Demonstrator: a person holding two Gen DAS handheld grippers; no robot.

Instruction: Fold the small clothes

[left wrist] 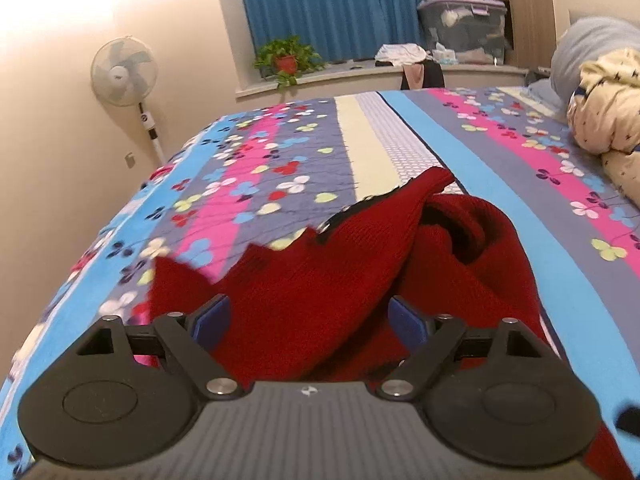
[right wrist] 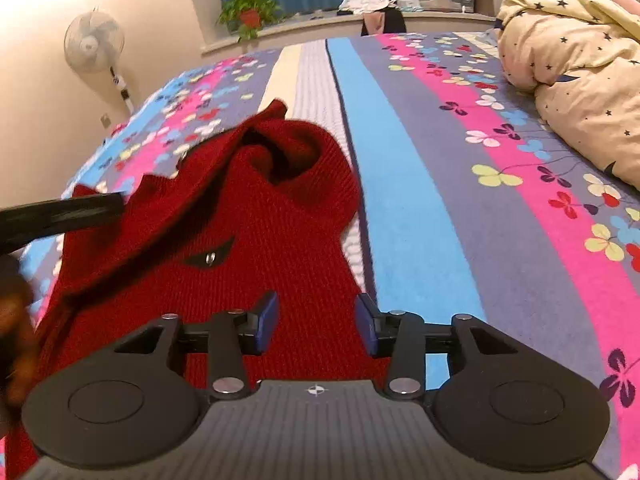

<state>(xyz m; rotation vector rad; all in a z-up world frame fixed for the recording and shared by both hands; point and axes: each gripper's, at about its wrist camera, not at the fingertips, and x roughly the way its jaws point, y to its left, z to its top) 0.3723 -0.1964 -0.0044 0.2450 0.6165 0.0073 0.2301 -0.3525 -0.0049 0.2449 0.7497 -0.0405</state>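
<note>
Knitwear first: your red sweater [right wrist: 248, 216] lies crumpled near the bed's [right wrist: 404, 184] near edge; your left gripper [left wrist: 310, 320] and right gripper [right wrist: 316, 320] both hover over it, jaws apart, gripping nothing.

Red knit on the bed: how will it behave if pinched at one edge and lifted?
The red knit is probably floppy: it already lies in soft, bunched folds. The ribbed weave looks grippy, so slipping seems unlikely. Pushed along the bedspread, it would likely bunch rather than slide flat.

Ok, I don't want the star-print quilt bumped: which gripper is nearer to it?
Right. The right gripper hangs over the red sweater's right edge, quilt ahead-right; the left gripper sits further left across it.
</note>
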